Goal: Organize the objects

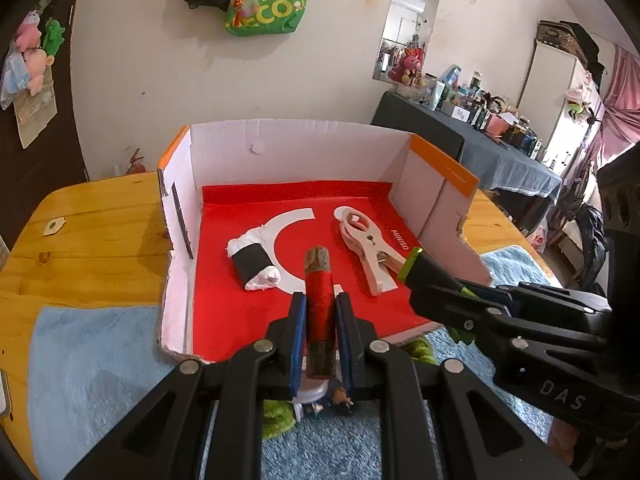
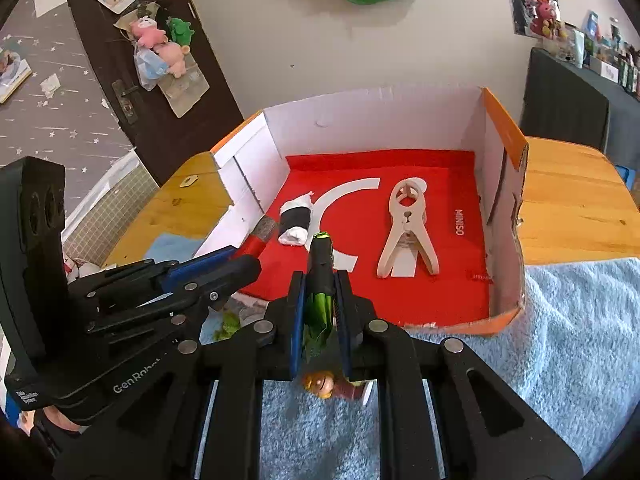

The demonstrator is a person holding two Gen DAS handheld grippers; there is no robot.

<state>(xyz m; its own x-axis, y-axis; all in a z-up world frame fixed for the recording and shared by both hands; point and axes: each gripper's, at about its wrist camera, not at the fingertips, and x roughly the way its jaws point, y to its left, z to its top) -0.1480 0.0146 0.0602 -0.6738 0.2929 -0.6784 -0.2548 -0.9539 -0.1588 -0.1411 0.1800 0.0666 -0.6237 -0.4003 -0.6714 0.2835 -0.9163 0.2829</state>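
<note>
An open cardboard box [image 1: 296,142] [image 2: 376,114] with a red lining stands on the wooden table. Inside lie a white roll with a black band [image 1: 253,259] [image 2: 295,221] and a large white clip [image 1: 372,248] [image 2: 407,226]. My left gripper [image 1: 320,310] is shut on a red-wrapped brown stick [image 1: 319,300] [image 2: 262,236], held over the box's front edge. My right gripper [image 2: 320,292] is shut on a green-tipped black object [image 2: 321,264] [image 1: 424,270], held over the box's front, right of the left gripper.
A blue towel [image 1: 88,360] [image 2: 572,328] covers the near table under both grippers. Green leafy bits [image 1: 276,414] and a small figure [image 2: 320,386] lie on it. A cluttered dark side table [image 1: 480,136] stands at the right.
</note>
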